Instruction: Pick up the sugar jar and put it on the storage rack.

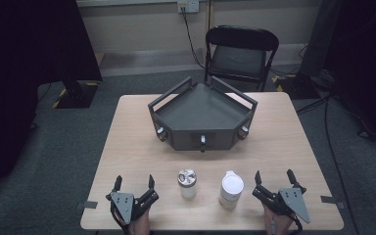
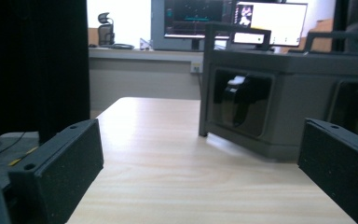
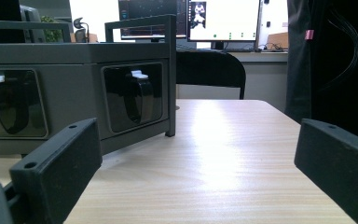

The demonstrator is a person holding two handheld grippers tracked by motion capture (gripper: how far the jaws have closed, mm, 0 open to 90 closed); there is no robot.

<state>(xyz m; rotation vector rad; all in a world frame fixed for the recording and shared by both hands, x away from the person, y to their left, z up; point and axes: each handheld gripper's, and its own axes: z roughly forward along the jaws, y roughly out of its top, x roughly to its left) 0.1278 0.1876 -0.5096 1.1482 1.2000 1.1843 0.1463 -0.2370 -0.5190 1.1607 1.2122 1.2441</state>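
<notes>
Two small containers stand near the front of the wooden table (image 1: 127, 142): a clear jar with a metal lid (image 1: 187, 183) and, to its right, a white cup with a white lid (image 1: 231, 189). My left gripper (image 1: 134, 183) rests open at the front left, left of the jar, with nothing between its jaws. My right gripper (image 1: 273, 176) rests open at the front right, just right of the white cup. In the left gripper view my left gripper (image 2: 200, 163) points at bare table and the dark box (image 2: 284, 88). In the right gripper view my right gripper (image 3: 200, 163) faces the same box (image 3: 74, 93).
A dark grey angular box with a railed tray top (image 1: 203, 117) and knobs on its front faces sits mid-table. A black folding chair (image 1: 240, 54) stands behind the table. Cables run over the floor at the right. Monitors (image 3: 223, 21) glow in the background.
</notes>
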